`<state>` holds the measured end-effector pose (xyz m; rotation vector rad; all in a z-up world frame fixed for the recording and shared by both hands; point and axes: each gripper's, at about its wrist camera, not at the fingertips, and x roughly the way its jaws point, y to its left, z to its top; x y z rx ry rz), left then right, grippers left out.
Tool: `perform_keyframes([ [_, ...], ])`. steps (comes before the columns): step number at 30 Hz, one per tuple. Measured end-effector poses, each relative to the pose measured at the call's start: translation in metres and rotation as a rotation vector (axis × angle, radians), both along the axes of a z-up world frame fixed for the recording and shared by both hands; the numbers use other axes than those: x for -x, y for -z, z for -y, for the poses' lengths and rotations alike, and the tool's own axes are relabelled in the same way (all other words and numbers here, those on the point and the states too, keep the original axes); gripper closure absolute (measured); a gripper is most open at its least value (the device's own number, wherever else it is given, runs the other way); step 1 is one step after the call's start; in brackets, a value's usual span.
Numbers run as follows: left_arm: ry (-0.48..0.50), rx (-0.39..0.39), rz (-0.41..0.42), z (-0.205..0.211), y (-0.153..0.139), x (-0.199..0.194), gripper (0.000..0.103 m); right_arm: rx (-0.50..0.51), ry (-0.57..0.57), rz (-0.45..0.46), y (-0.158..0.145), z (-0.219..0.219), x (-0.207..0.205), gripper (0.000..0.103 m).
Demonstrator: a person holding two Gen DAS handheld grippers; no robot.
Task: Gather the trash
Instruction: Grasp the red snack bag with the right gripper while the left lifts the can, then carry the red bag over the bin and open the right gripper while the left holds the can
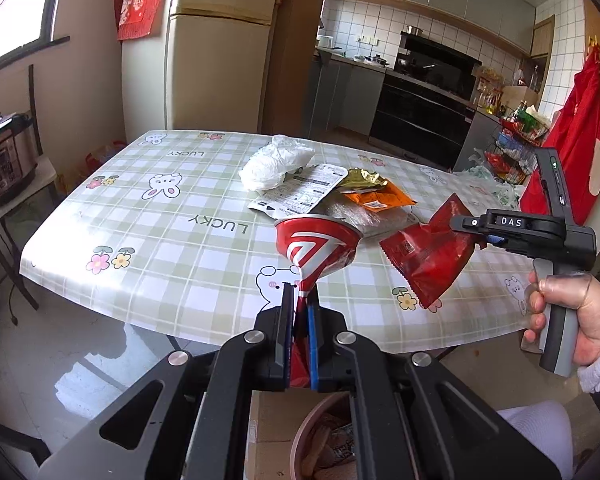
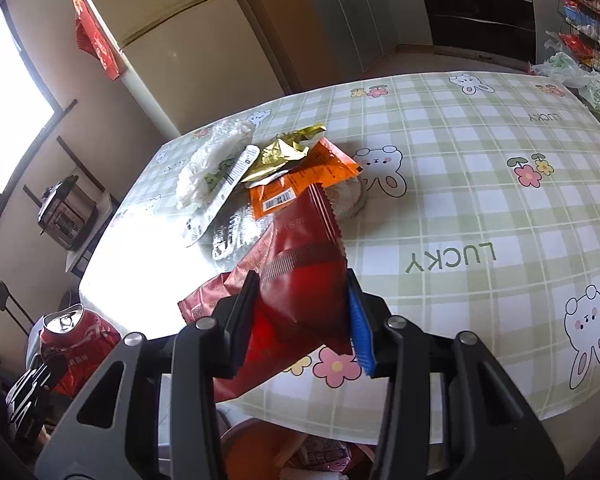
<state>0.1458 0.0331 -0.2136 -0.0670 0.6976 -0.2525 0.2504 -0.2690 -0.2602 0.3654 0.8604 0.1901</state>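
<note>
My left gripper (image 1: 300,296) is shut on a crushed red and white can (image 1: 314,248) and holds it above the table's near edge. The can also shows in the right wrist view (image 2: 74,332), at lower left. My right gripper (image 2: 300,292) is shut on a dark red snack bag (image 2: 300,280), held above the table; in the left wrist view that gripper (image 1: 466,223) and bag (image 1: 432,258) are at the right. On the table lie a white plastic bag (image 1: 276,162), a white printed pouch (image 1: 300,192), a gold wrapper (image 1: 362,180) and an orange packet (image 1: 380,200).
The table (image 1: 160,216) has a green checked cloth with bunnies. Below its near edge a pink bin (image 1: 324,444) holds trash, beside a cardboard box (image 1: 268,428). A pressure cooker (image 1: 6,156) stands on a side table at left. A fridge (image 1: 216,60) stands behind.
</note>
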Motion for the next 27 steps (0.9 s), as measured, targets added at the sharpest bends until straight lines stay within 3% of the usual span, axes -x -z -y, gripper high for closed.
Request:
perform_keyframes([
  [10,-0.028,-0.029,0.097,-0.006,-0.048,0.055,0.096,0.004,-0.102,0.1,-0.043,-0.023,0.064,0.059],
  [27,-0.027,-0.025,0.139,-0.006,-0.067,0.107,0.096,0.085,-0.137,0.144,-0.058,-0.019,0.151,0.059],
])
